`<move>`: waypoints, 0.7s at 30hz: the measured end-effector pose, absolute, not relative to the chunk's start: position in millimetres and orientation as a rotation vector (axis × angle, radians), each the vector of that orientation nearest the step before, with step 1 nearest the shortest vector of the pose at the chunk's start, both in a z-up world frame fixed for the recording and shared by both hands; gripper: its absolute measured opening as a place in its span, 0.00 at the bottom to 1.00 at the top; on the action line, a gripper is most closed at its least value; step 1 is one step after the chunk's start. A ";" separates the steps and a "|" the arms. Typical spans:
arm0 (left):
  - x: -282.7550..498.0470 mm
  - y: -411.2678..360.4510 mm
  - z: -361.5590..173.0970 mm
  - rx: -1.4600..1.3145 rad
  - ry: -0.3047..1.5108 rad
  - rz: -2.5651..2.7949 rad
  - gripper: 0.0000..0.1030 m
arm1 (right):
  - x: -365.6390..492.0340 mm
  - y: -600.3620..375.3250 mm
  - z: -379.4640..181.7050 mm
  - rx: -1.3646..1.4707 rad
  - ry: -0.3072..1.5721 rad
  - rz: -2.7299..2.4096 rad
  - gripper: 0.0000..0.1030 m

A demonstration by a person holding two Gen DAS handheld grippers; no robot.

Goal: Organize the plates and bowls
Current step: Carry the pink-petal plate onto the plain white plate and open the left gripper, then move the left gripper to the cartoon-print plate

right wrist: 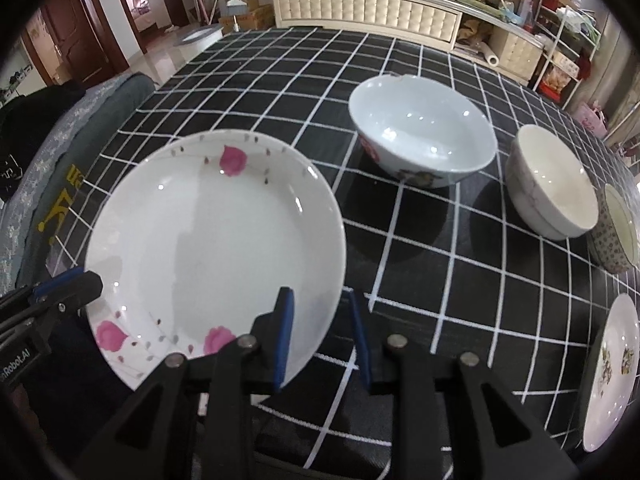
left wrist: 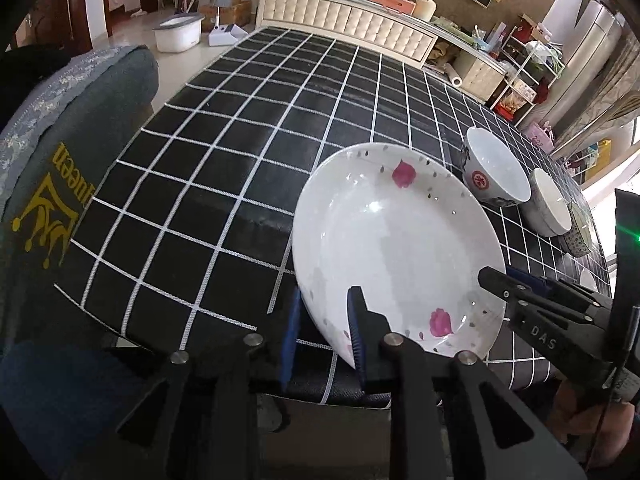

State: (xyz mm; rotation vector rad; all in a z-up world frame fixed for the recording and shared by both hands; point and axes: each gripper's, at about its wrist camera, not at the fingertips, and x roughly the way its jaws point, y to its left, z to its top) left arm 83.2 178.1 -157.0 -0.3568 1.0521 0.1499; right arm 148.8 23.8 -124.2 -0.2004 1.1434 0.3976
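A white plate with pink flowers (left wrist: 392, 240) (right wrist: 216, 232) sits at the near edge of the black checked table (left wrist: 240, 140). My left gripper (left wrist: 324, 336) is shut on its left rim, one finger inside the plate and one outside. My right gripper (right wrist: 320, 336) is shut on the right rim in the same way. Each gripper shows in the other's view: the right gripper (left wrist: 504, 280), the left gripper (right wrist: 76, 284). Behind the plate stand a white bowl with a red mark (right wrist: 424, 140) (left wrist: 496, 168), a marbled white bowl (right wrist: 556, 188) (left wrist: 550, 200) and a small patterned bowl (right wrist: 616, 232).
A second plate with a floral print (right wrist: 612, 372) lies at the right near the table edge. A blue-grey chair (left wrist: 80, 140) stands against the table's left side. Beyond the far edge runs a cluttered low cabinet (right wrist: 368, 4).
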 end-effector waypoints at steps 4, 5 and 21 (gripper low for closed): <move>77.5 169.7 -139.7 -0.341 1.000 0.121 0.29 | 142.9 13.6 -109.6 -0.179 1.108 0.393 0.49; 76.6 164.7 -133.9 -0.323 0.988 0.116 0.31 | 140.3 10.4 -105.0 -0.174 1.096 0.391 0.51; 68.0 77.9 -75.8 -0.170 0.885 0.003 0.61 | 102.8 -66.6 -32.1 -0.099 0.920 0.365 0.91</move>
